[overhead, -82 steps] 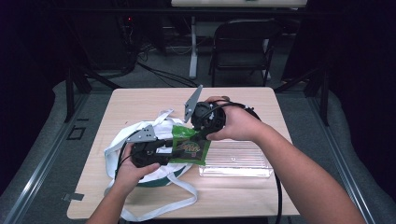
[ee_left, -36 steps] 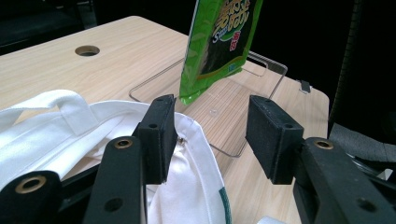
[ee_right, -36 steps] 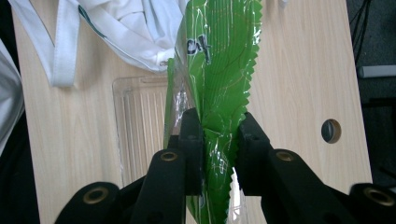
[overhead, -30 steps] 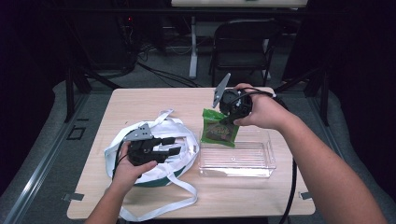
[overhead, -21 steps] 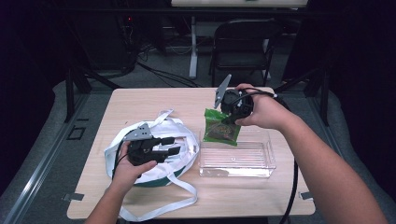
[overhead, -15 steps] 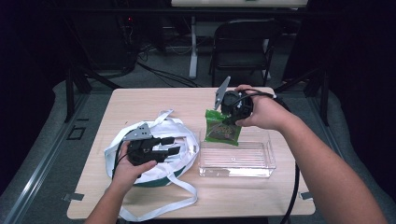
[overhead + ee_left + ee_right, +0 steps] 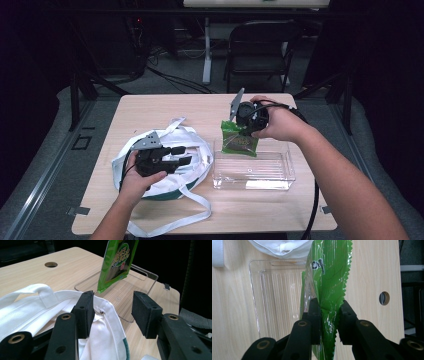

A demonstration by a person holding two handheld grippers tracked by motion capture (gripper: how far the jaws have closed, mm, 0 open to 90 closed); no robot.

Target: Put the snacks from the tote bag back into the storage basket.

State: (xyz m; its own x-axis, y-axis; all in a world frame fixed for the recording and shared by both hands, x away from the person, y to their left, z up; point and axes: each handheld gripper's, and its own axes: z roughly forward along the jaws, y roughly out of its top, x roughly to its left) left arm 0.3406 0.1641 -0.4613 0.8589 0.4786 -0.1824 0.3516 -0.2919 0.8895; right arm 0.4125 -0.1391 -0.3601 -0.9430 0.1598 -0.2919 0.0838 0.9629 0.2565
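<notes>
A green snack packet [image 7: 239, 139] hangs upright from its top edge, my right gripper [image 7: 244, 130] shut on it. Its lower end reaches just into the back left part of a clear plastic tray [image 7: 270, 172]. In the right gripper view both jaws pinch the crinkled packet [image 7: 329, 277] over the tray [image 7: 274, 302]. My left gripper [image 7: 183, 155] is open, resting over a white tote bag [image 7: 195, 162] with a green base. In the left gripper view the bag's rim [image 7: 110, 315] lies below the spread jaws, with the packet [image 7: 117, 262] beyond.
The bag's long white straps [image 7: 170, 225] trail toward the table's front edge. A cable hole [image 7: 384, 298] sits in the wooden tabletop near the tray. A folding chair [image 7: 260, 50] stands behind the table. Bare wood lies at the back left.
The right gripper has carried the packet from over the bag rightward to above the tray, then lowered it slightly. The left gripper has stayed over the bag.
</notes>
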